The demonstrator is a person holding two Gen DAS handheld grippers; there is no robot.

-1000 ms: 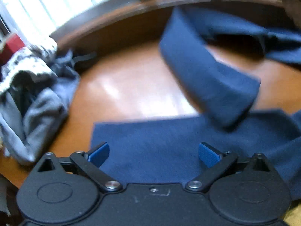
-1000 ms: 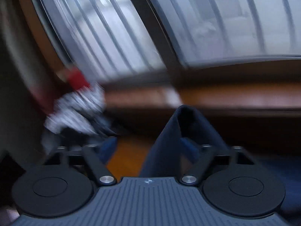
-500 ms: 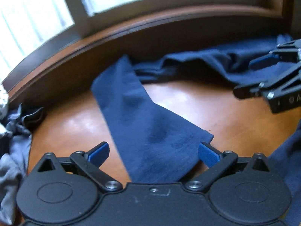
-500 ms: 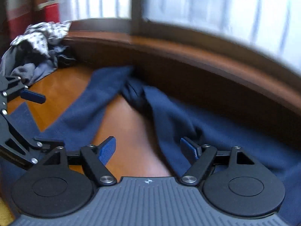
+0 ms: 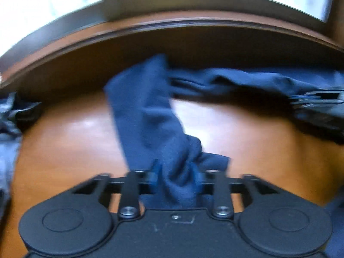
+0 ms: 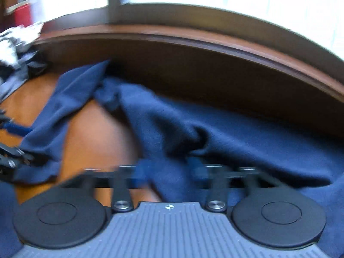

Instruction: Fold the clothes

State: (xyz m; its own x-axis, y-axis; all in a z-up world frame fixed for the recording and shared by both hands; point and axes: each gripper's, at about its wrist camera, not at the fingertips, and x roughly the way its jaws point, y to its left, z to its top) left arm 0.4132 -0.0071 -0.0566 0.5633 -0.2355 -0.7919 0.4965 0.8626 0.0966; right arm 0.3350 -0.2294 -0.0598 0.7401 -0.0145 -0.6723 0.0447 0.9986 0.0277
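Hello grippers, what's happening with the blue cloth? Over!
Left gripper closing on blue cloth, fabric bunched between its jaws. Right gripper shut on the cloth too. Grey clothes piled aside, not in the way.

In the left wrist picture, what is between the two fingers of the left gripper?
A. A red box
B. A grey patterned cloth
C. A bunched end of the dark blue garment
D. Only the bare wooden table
C: the left gripper is closing its jaws, and a bunched end of the dark blue garment sits between them, above the wooden table.
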